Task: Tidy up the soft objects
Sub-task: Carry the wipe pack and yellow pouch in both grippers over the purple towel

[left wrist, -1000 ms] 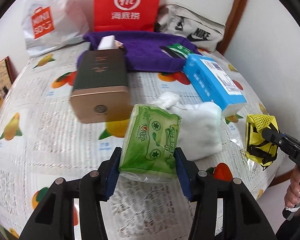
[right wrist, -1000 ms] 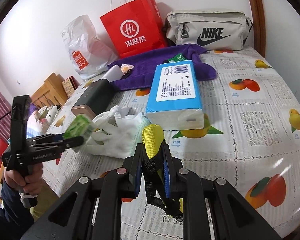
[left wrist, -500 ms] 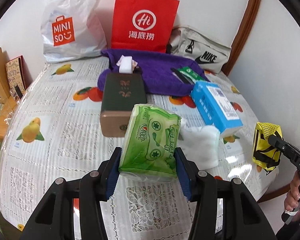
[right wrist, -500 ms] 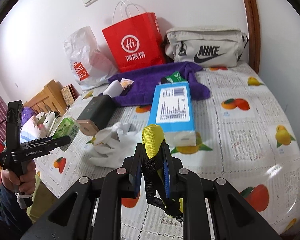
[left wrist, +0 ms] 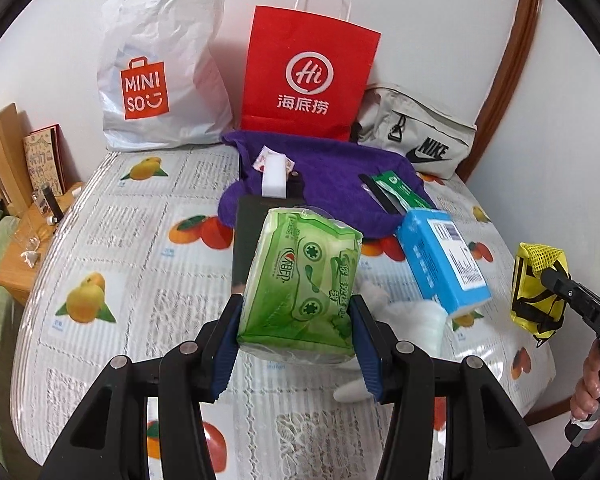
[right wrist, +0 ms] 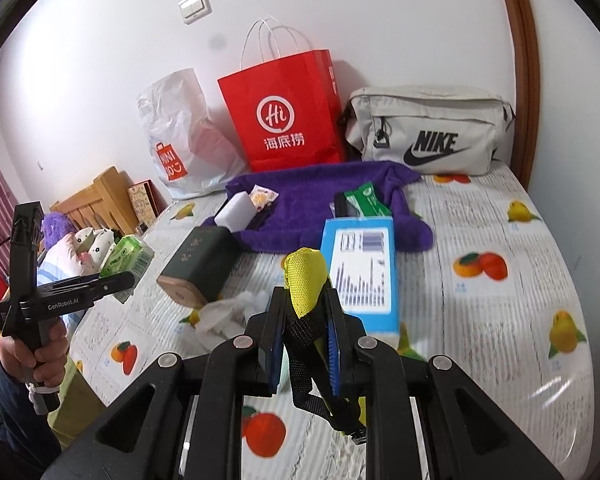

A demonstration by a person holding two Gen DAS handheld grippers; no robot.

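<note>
The left gripper [left wrist: 296, 320] has its fingers clamped on a green plastic-wrapped tissue pack [left wrist: 300, 280], held up above the fruit-print tablecloth on the tabletop [left wrist: 112, 256]. The right gripper [right wrist: 302, 340] has its fingers clamped on a yellow mesh pouch with black straps [right wrist: 305, 288], also held in the air. Beyond the tissue pack lie a crumpled white cloth [right wrist: 228, 312], a dark green box [right wrist: 200, 268] and a blue rectangular tissue packet [right wrist: 360, 268]. Farther off is a purple towel [right wrist: 316, 200], with a red paper bag [right wrist: 284, 120] behind it.
</note>
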